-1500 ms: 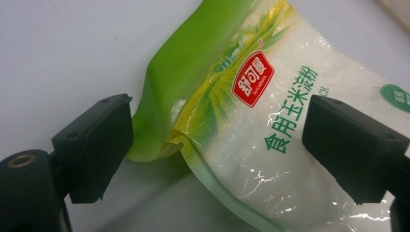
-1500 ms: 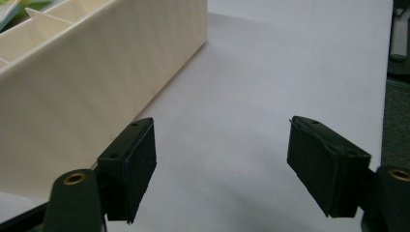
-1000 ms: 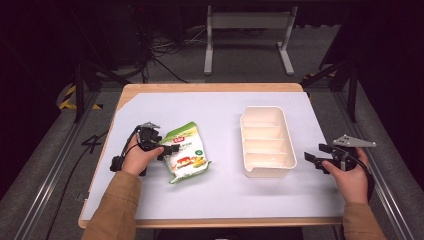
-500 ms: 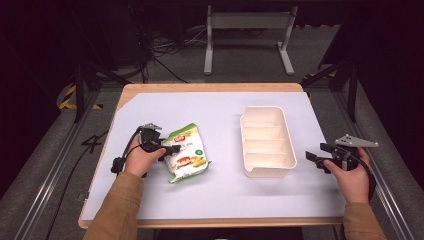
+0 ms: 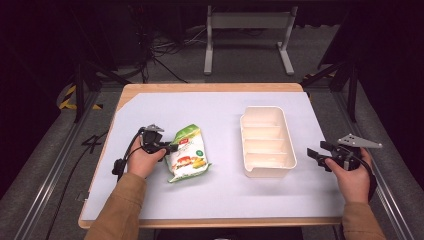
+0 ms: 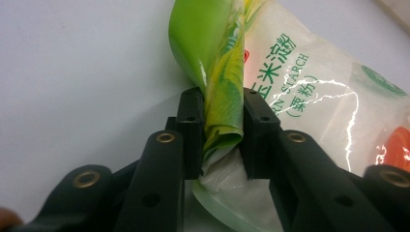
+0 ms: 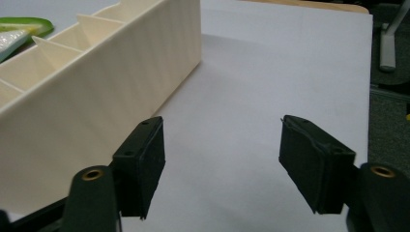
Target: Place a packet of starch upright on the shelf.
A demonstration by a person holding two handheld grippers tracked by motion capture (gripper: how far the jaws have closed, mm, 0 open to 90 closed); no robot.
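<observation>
Two black two-jaw grippers work over a white sheet [image 5: 220, 200] that covers a wooden-edged table [image 5: 210, 87]. At the left of the high view, the left gripper [image 5: 169, 147], held in the person's left hand [image 5: 142, 161], points to the right and meets the left edge of a glossy green-and-white plastic pouch of corn starch [image 5: 187, 152] lying flat on the sheet. In the left gripper view its jaws are pressed together on a folded-up green edge of that pouch [image 6: 225, 104], pinching it between the pads, while the rest of the bag spreads away to the right on the sheet. Right of the pouch and apart from it sits a cream plastic rectangular tray with cross dividers [image 5: 246, 150]. Just beside the tray's right wall, the right gripper [image 5: 315, 157] rests in the person's right hand [image 5: 354, 176]; in the right gripper view [image 7: 222, 159] its jaws stand wide apart over bare sheet, holding nothing, with the tray wall [image 7: 96, 96] close at their left.
</observation>
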